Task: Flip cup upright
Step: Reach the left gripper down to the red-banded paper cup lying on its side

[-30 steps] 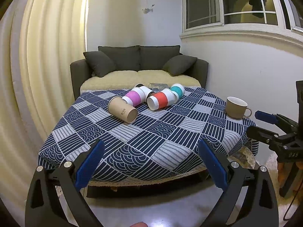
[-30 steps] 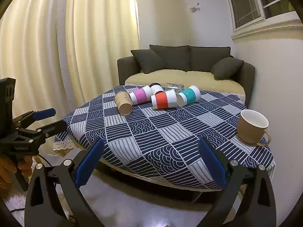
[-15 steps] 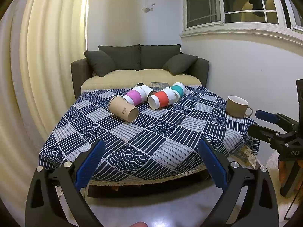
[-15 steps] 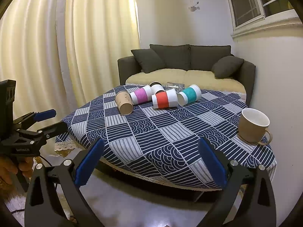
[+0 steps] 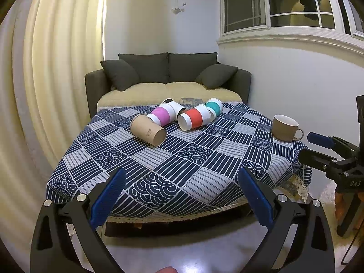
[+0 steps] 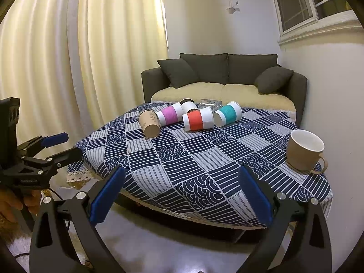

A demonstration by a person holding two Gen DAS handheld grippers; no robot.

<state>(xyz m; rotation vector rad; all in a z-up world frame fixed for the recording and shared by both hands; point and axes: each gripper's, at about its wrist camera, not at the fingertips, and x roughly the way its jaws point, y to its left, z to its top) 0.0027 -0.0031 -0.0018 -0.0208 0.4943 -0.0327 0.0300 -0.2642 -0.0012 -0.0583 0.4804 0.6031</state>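
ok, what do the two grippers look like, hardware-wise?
Both match: the left gripper and right gripper have black skeletal arms with cut-outs, silver bolt heads and ribbed blue finger pads. Seen side-on, the right gripper's body carries small white lettering, and a thin black cable hangs near the left one.

Brown paper cup [image 5: 148, 132] on side, mouth toward camera (touching pink-sleeved cup [image 5: 162, 116]), patterned tablecloth [image 5: 159, 170].

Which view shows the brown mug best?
The right wrist view: the brown mug sits near and large, upright, its white inside and handle clear. The left wrist view shows it smaller, at the table's right edge, side-on.
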